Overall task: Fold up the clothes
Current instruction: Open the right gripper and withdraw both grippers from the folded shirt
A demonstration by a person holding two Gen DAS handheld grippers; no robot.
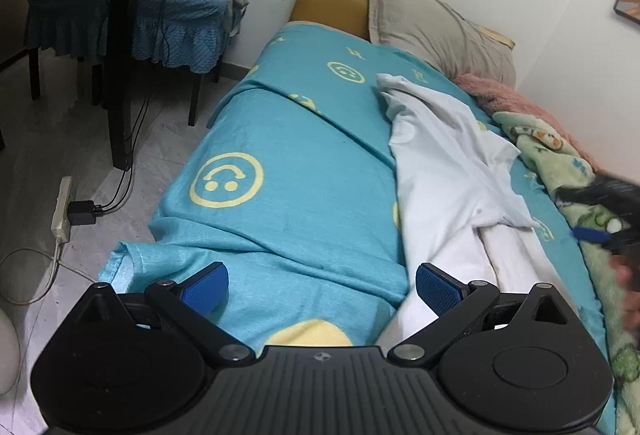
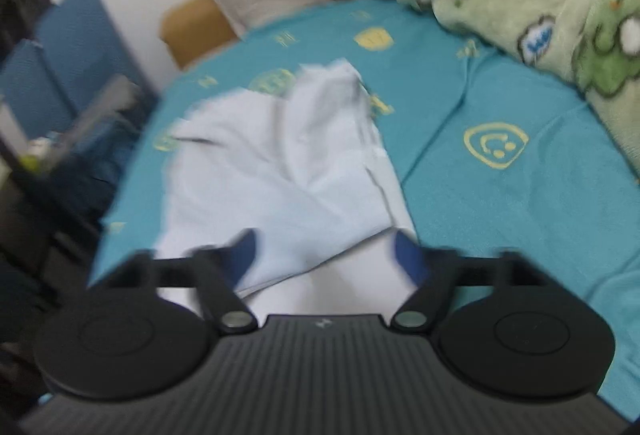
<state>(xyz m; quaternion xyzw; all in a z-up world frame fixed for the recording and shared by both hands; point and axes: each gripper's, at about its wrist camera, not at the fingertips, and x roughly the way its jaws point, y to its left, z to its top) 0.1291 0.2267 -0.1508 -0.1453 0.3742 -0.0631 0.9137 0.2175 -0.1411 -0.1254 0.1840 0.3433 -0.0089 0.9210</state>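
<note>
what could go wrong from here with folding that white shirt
1. The shirt lies bunched and twisted, with layers overlapping, so a pinch may take more than one layer and fold in the creases.
2. The sheet under it is loose and wrinkled; open jaws of either gripper could catch it along with the shirt.
3. The green blanket lies close, leaving little flat room.

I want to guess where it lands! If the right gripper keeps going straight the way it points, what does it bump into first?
Most likely the white garment. The right gripper is open, and the cloth lies right between and ahead of its fingers, on the teal bedspread. The picture is blurry, so the gap is unclear.
</note>
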